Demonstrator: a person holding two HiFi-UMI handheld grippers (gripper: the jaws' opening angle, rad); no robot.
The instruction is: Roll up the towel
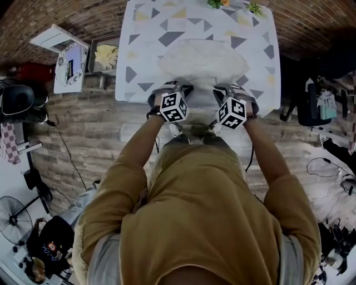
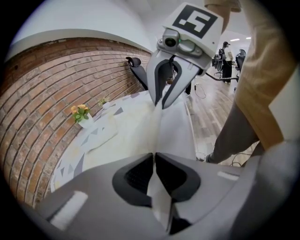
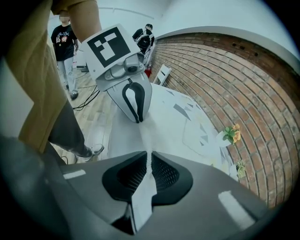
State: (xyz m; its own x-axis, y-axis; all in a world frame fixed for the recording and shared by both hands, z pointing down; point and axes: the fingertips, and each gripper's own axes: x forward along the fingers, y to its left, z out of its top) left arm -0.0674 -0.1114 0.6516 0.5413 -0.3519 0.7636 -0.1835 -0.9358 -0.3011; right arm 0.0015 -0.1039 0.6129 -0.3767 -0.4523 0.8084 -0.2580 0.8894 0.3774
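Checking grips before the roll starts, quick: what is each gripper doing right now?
Left gripper: closed, pinching the towel edge.
Right gripper: closed, pinching the towel edge as well.

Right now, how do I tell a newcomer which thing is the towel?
Find the table with the triangle-patterned top. The towel lies across its middle, near edge pinched by the left gripper and right gripper. It alone is plain white, unlike the patterned top and the flowers at the far edge.
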